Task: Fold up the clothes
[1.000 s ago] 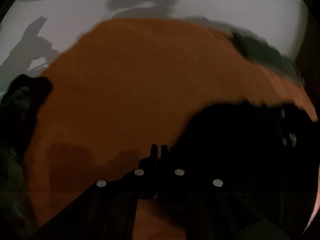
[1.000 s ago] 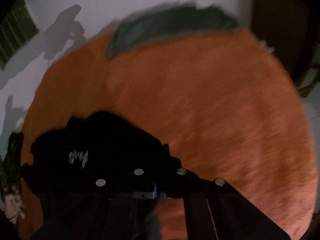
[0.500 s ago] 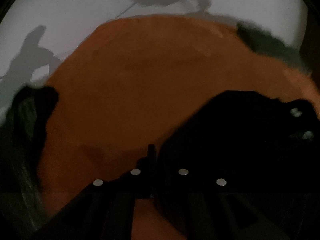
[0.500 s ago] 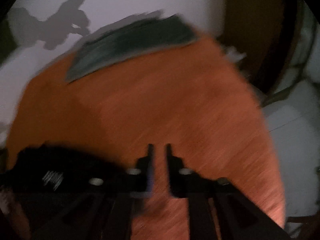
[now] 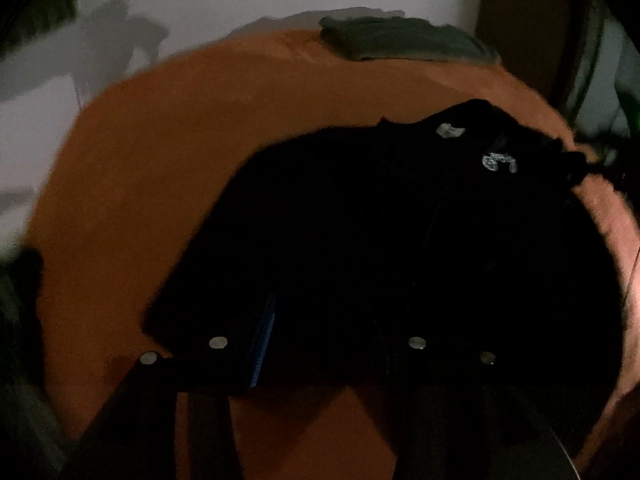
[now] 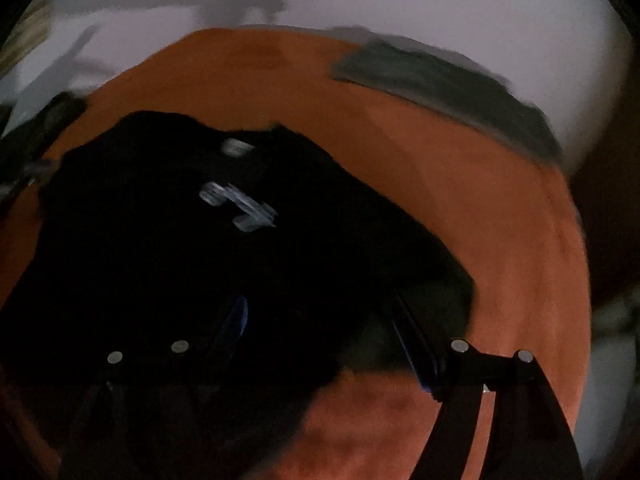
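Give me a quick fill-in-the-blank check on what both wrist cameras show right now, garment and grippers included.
1. The black garment lies on a surface coloured ____.
2. The folded garment at the far edge of that surface is dark ____.
3. The jaws of the right gripper stand wide ____.
4. The pale printed logo sits on the ____ garment.

Missing words: orange; green; open; black

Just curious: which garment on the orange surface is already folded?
The grey-green garment at the far edge; the black garment with the white print lies spread out.
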`<action>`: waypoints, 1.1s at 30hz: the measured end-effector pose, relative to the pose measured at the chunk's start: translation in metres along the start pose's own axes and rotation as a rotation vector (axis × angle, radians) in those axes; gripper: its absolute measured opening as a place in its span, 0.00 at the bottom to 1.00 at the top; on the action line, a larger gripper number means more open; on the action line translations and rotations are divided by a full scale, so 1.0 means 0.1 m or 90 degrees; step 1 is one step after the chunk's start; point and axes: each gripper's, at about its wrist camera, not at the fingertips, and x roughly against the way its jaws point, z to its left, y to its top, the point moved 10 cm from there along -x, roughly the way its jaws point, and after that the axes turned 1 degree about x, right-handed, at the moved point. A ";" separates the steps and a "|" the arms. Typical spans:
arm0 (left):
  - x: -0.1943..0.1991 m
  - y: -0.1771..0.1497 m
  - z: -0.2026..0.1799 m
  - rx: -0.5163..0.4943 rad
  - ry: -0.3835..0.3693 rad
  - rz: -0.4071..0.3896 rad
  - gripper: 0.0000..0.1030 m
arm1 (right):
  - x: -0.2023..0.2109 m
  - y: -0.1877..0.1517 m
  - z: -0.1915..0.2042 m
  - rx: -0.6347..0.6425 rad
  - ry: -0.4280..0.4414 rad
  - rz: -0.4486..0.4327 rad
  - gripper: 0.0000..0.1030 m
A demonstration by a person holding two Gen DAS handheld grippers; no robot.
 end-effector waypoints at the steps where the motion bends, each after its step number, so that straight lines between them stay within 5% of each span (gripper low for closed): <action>1: -0.03 0.11 0.03 -0.011 0.010 -0.002 0.51 | -0.12 0.13 0.01 0.012 0.011 0.011 0.72; 5: -0.29 0.43 0.21 -0.016 0.009 0.006 0.55 | -0.59 0.56 -0.23 0.007 0.042 0.027 0.72; 7: -0.42 0.49 0.25 -0.026 -0.011 0.017 0.55 | -0.83 0.64 -0.19 0.087 0.036 0.058 0.72; 9: -0.52 0.53 0.19 -0.034 -0.038 0.024 0.55 | -0.99 0.73 -0.14 0.142 0.038 0.078 0.50; 10: -0.56 0.55 0.14 -0.048 -0.046 0.027 0.55 | -0.99 0.79 -0.12 0.145 0.049 0.076 0.18; 11: -0.56 0.59 0.10 -0.059 -0.049 0.022 0.55 | -1.00 0.84 -0.09 0.148 0.059 0.075 0.02; 12: -0.55 0.64 0.07 -0.067 -0.048 0.012 0.55 | -0.98 0.93 -0.12 0.143 0.057 0.070 0.00; 17: -0.40 0.74 0.19 -0.028 -0.054 -0.050 0.55 | -0.83 1.45 -0.48 0.081 0.005 0.018 0.00; 22: -0.53 0.63 0.58 0.043 0.027 -0.050 0.55 | -0.94 1.59 -0.66 -0.015 0.001 0.013 0.03; 24: -0.58 0.48 0.69 0.082 0.024 -0.032 0.55 | -0.98 1.64 -0.74 -0.054 0.000 0.011 0.15; 26: -0.59 0.33 0.74 0.098 0.012 -0.022 0.55 | -1.03 1.70 -0.81 -0.092 -0.001 0.008 0.42; 28: -0.56 0.13 0.76 0.098 0.009 -0.013 0.55 | -1.00 1.66 -0.83 -0.098 -0.018 0.000 0.47; 33: -0.38 -0.26 0.83 0.168 -0.064 0.020 0.55 | -0.70 0.81 -0.99 -0.146 -0.073 0.037 0.64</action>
